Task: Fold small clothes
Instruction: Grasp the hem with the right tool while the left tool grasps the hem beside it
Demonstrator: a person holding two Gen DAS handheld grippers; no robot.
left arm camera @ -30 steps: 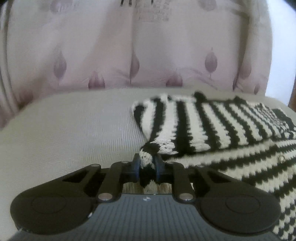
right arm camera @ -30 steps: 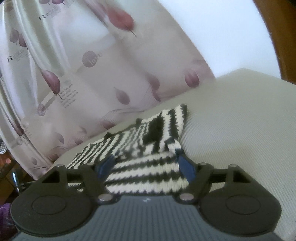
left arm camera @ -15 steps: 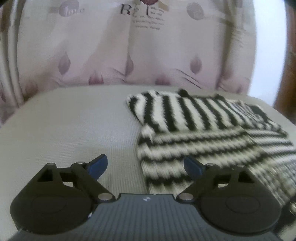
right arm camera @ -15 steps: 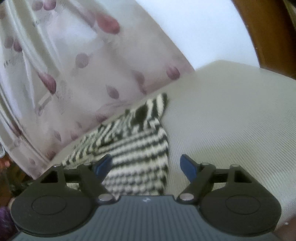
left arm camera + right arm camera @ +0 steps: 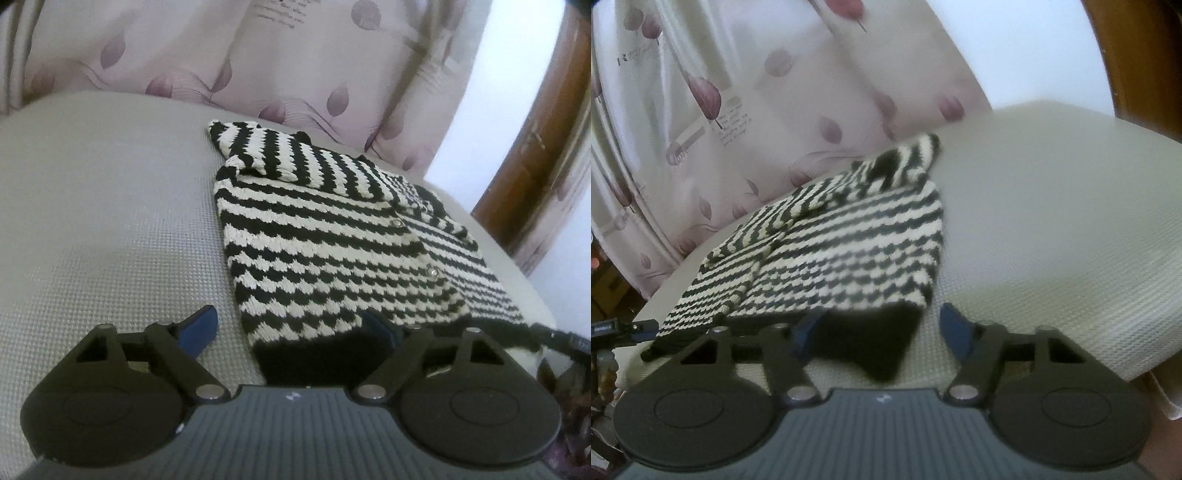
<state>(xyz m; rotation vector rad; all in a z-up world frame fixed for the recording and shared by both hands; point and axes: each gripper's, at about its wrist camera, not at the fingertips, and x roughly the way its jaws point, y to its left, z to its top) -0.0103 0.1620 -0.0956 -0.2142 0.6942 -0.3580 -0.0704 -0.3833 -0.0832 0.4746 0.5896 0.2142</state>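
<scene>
Now that the left gripper (image 5: 288,330) has let go of the sleeve and dropped back to the hem at 6 o'clock, both sleeves lie folded on the sweater (image 5: 332,243) on the cushion (image 5: 110,221), and with left jaws spread but narrowing and the right gripper (image 5: 877,336) closing around the black hem corner without pinching, the bottom fold looks next.

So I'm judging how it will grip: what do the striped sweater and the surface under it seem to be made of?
The striped sweater looks like chunky knitted yarn, probably wool or acrylic: raised stitches, matte black and cream rows, small shiny snaps. The surface looks like woven beige fabric or mesh with a fine grid texture, slightly sheeny.
</scene>
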